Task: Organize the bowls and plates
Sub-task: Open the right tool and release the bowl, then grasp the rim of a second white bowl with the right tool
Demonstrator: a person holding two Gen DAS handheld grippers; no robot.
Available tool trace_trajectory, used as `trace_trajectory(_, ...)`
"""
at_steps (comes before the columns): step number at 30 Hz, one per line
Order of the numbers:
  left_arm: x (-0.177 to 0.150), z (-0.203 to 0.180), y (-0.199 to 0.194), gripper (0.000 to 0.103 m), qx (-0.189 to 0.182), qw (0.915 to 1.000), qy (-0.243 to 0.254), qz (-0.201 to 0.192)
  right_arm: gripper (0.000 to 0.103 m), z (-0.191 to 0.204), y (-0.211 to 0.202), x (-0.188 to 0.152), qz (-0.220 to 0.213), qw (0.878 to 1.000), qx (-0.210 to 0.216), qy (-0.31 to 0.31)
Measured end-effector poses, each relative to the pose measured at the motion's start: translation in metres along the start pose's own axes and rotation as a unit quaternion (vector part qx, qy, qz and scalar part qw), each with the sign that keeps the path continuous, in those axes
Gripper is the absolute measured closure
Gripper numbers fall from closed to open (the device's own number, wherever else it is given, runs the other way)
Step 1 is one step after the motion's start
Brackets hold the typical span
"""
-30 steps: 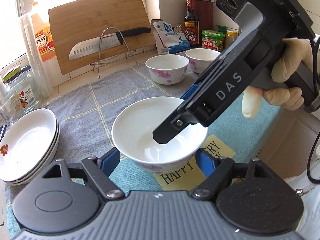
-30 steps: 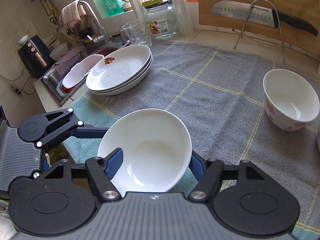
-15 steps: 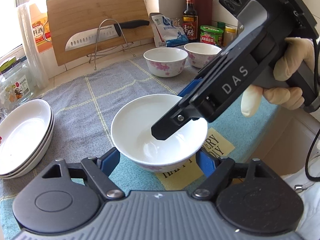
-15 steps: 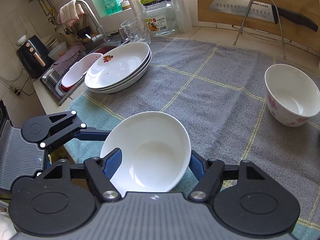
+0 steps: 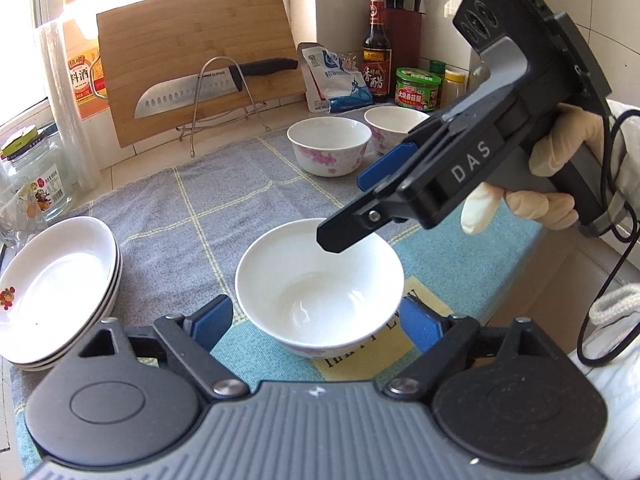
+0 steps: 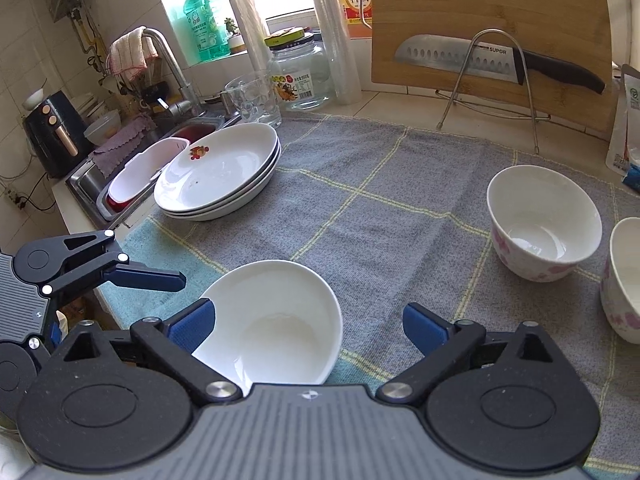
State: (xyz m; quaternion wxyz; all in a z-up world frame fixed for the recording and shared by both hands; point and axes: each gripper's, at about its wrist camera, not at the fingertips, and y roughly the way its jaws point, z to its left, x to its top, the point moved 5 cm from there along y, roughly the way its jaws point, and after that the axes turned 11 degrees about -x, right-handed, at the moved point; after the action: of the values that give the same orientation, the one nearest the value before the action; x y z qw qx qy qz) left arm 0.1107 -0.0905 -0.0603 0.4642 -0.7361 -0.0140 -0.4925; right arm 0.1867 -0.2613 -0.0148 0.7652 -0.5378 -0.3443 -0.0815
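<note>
Both tongs, L (image 5: pixel 318 318) & R (image 6: pixel 306 326), spread wide w/ near bowl (image 5: pixel 319 286) between, not gripped.

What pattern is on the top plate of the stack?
The top plate is white with a small red-orange motif near its rim, clearest in the right wrist view.

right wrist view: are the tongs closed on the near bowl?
No. The right tongs are spread wide, and the near bowl sits on the towel between them with a clear gap on its right.
</note>
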Motion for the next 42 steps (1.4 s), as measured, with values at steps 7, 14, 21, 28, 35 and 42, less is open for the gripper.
trace_trajectory(7,0.022,-0.005,0.004,0.013,0.004,0.9999,0.009,-0.003,0.000,-0.022,-0.012,0.005,-0.025,0.999,-0.023,0.015)
trace_trajectory(14,0.052,-0.010,0.021,0.013,0.001,0.9998,0.015,-0.009,0.000,-0.052,-0.021,0.008,-0.041,0.997,-0.054,0.027)
trace_trajectory(21,0.080,-0.016,0.047,0.013,0.012,0.9997,0.002,-0.021,0.000,-0.088,-0.029,0.017,-0.057,0.995,-0.084,0.023)
trace_trajectory(28,0.104,-0.021,0.083,0.013,0.022,0.9992,-0.015,-0.031,0.000,-0.121,-0.022,0.036,-0.063,0.995,-0.081,-0.018)
trace_trajectory(35,0.119,-0.023,0.123,0.013,0.044,0.9985,-0.017,-0.027,0.000,-0.155,0.006,0.057,-0.037,0.997,-0.060,-0.031)
trace_trajectory(42,0.125,-0.013,0.153,0.013,0.069,0.9970,-0.031,-0.020,0.000,-0.178,0.038,0.069,0.000,0.999,-0.037,-0.022)
